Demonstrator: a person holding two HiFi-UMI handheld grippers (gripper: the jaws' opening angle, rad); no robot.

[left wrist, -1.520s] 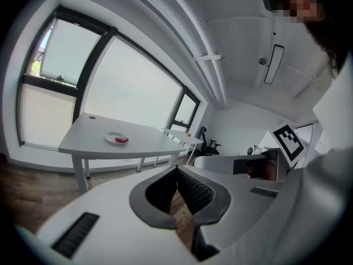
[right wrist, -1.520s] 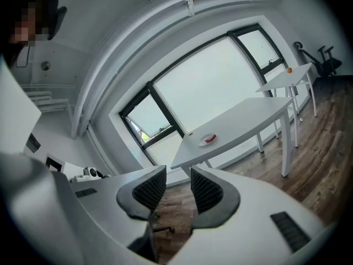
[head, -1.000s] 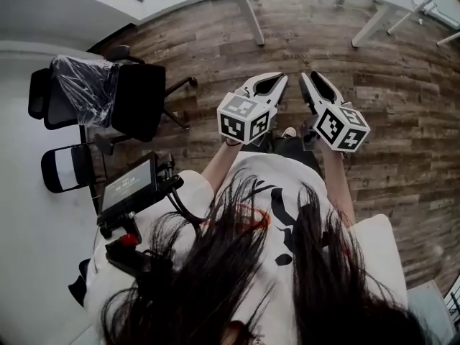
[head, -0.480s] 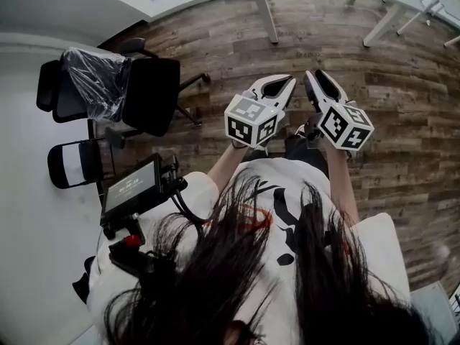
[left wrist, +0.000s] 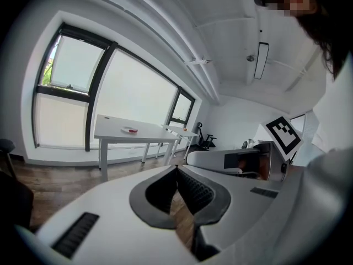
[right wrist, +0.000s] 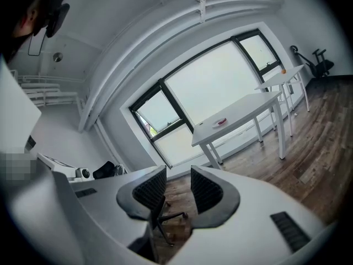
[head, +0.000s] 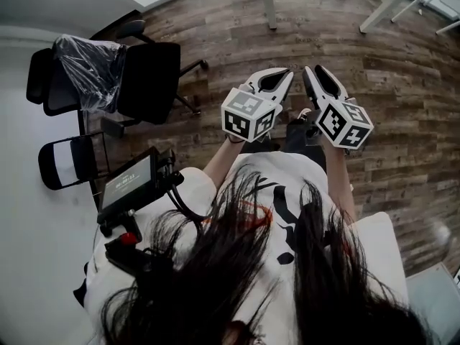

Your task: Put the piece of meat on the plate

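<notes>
Head view looks down over the person's dark hair (head: 237, 279), which covers most of the lower half and hides the body under it. The left gripper (head: 286, 73) and the right gripper (head: 314, 71) are held side by side over the wooden floor (head: 402, 121). Both point toward the white table (head: 267, 2) and are well apart from it. Of this table only the legs are seen here; its top is cut off by the upper edge. The hands are hidden behind the marker cubes (head: 248, 113).

Far to the left of the table legs stands a black office chair (head: 147, 85), partly under clear plastic (head: 90, 77). Below it is a folding chair (head: 65, 164). A small screen (head: 129, 182) is there too, and its text is too small to read.

In the left gripper view the jaws are together: the ribbed tips touch and nothing is between them. In the right gripper view the jaws are drawn close, with only a narrow slit between the pads and nothing in it.

Both gripper views show the table far off, in front of the window (right wrist: 215, 87). On the table top lies a small plate (right wrist: 220, 122) with a red thing (left wrist: 130, 130) at it. It is too small to tell whether this is the meat, or whether it lies on the plate or just beside it.
</notes>
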